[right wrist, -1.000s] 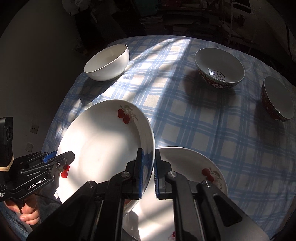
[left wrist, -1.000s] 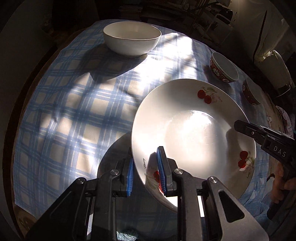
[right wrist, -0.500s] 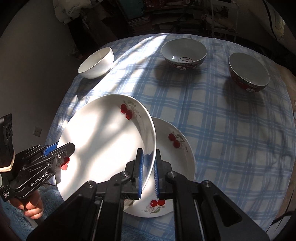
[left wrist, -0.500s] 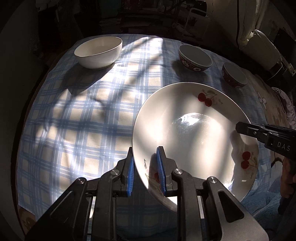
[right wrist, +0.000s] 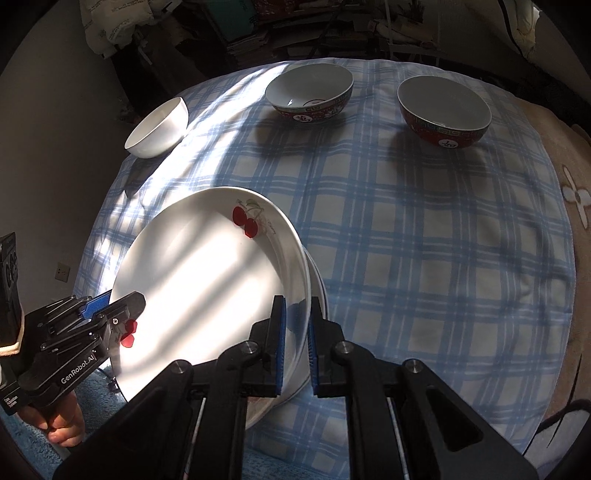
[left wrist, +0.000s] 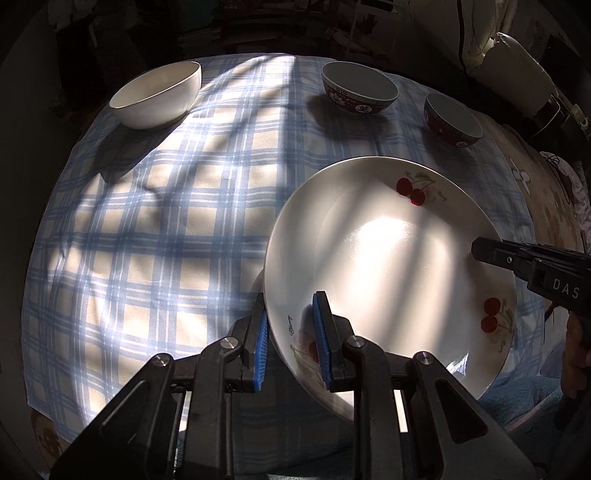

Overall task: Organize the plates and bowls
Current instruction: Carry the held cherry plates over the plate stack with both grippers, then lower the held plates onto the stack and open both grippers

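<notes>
A white plate with red cherries (left wrist: 388, 266) is held by both grippers over a second plate (right wrist: 318, 284), of which only a thin rim shows. My left gripper (left wrist: 290, 343) is around its near left rim, its jaws wider than the rim. My right gripper (right wrist: 294, 343) is around the right rim, jaws a little apart. A white bowl (left wrist: 157, 96) stands far left. Two red patterned bowls (left wrist: 358, 92) (left wrist: 452, 120) stand at the far side.
A blue checked cloth (left wrist: 166, 221) covers the round table. A beige flowered blanket (right wrist: 576, 192) lies to the right. Dark clutter and shelves (right wrist: 258, 29) stand behind the table. A blue towel (right wrist: 29, 450) lies at the near edge.
The held plate has come down over the second plate, which is now almost hidden. Both grippers' jaws have widened on the rim. The views have risen and tilted back.
</notes>
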Action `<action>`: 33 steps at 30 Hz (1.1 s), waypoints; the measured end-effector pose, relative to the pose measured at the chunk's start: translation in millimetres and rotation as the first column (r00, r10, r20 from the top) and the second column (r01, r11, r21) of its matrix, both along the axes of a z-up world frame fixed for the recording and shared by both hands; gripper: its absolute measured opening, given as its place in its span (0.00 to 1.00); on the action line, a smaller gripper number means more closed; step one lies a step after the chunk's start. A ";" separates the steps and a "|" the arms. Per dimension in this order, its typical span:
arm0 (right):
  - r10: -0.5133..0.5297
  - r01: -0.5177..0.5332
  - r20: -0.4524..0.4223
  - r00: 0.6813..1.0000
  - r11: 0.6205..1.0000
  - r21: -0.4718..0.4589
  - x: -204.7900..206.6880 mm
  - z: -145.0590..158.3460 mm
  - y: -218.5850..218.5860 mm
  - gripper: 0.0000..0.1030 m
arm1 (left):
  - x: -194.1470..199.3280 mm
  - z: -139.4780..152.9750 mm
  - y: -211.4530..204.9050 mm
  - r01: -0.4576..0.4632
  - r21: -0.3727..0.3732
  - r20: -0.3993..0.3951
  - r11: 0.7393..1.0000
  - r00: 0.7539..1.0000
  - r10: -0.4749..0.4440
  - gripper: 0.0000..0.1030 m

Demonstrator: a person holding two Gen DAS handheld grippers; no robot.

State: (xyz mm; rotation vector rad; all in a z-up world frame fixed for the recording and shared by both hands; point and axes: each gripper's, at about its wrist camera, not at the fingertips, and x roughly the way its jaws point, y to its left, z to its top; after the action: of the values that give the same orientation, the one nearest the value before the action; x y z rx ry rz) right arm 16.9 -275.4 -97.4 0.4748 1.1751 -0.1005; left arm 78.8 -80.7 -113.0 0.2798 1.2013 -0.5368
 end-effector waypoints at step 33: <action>0.052 -0.059 -0.052 0.997 0.989 -0.137 20.9 -12.8 14.4 0.11 | 4.6 -22.8 -9.7 0.024 0.080 -0.005 0.996 1.000 -0.023 0.12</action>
State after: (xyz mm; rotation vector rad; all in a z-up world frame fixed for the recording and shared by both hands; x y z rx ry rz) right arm 37.8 -261.0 -110.3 0.3188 1.2187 -0.1451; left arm 83.4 -90.4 -135.9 0.3618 1.2268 -0.5103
